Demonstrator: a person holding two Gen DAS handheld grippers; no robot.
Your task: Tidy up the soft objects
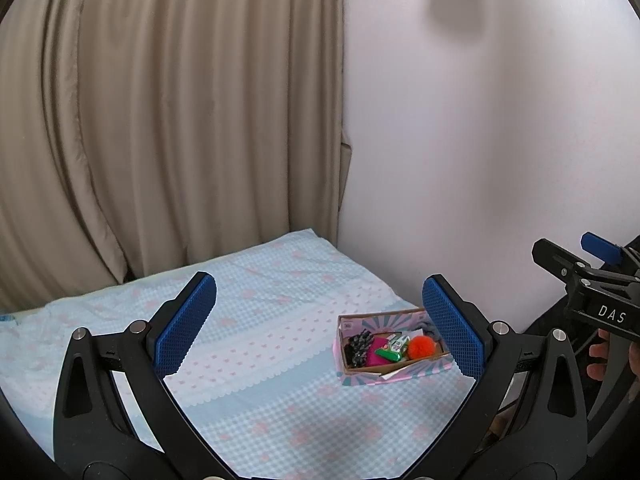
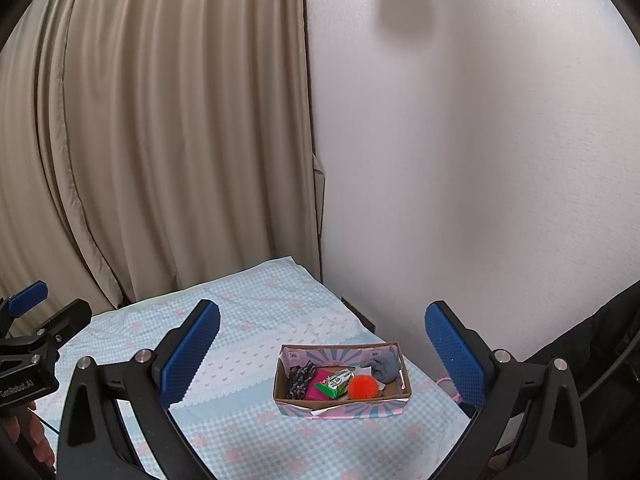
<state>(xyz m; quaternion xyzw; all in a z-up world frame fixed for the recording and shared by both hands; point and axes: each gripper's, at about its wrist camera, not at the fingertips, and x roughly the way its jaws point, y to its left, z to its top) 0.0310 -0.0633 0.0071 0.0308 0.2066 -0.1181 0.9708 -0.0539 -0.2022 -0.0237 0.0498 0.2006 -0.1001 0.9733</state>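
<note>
The left gripper [image 1: 320,324] and the right gripper [image 2: 322,350] are both hovering with their blue textured pads spread wide apart, holding nothing. Behind them, pleated beige curtains [image 2: 160,140] are hanging beside a pale wall [image 2: 480,160]. Below, a light blue checked bedsheet with pink flowers [image 2: 248,432] is lying flat. On it is sitting a shallow rectangular cardboard box [image 2: 340,400], holding a grey fabric bundle [image 2: 384,366], a fluffy orange pom-pom [image 2: 362,387], a green glossy packet [image 2: 335,382], a magenta pouch [image 2: 316,388] and a dark patterned scrunchie [image 2: 298,380].
</note>
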